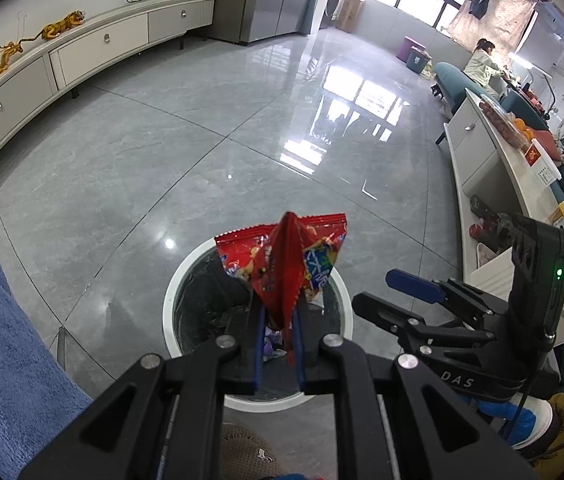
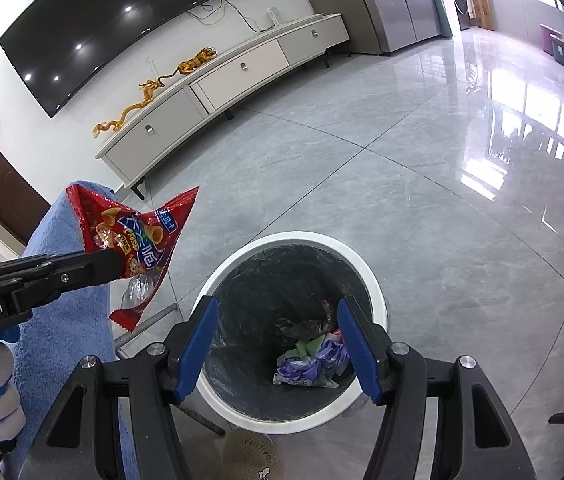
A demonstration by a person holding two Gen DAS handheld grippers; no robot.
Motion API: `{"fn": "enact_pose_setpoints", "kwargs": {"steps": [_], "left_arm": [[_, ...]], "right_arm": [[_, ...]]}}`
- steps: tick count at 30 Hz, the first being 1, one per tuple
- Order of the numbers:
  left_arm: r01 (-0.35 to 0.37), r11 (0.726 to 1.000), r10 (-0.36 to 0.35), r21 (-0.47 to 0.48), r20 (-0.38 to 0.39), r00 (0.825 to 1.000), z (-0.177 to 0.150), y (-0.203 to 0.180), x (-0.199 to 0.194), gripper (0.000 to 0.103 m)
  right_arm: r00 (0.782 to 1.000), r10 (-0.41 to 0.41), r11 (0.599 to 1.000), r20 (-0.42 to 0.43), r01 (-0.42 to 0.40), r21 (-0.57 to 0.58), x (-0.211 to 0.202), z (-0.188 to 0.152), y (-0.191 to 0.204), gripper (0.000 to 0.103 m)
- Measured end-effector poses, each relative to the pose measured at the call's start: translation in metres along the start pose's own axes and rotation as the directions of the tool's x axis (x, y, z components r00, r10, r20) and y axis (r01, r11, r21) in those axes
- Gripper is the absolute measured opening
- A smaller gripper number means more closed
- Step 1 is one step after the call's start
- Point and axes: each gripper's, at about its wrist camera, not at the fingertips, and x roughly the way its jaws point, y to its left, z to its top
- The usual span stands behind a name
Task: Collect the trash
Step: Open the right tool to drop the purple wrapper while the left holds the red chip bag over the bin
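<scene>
in the left wrist view the left gripper pinches a red snack bag above the lined bin, not yet dropped, while the right wrist view shows the right gripper, jaws open and empty, over wrappers already binned.

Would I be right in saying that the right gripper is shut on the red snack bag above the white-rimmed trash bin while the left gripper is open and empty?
Not quite: the sides are swapped. The left gripper is shut on the red snack bag above the trash bin, as the left wrist view shows. The right gripper is open and empty.
</scene>
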Motion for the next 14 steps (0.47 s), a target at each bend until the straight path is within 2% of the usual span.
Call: {"fn": "enact_pose_setpoints", "kwargs": {"steps": [14], "left_arm": [[0.006,1.0,-0.006,-0.004,-0.011,1.0,0.0011,-0.0004,0.0015,0.012]], "right_arm": [[1.0,0.0,1.0,0.002,0.0,-0.002,-0.0012,-0.0009,0.0004,0.06]]}}
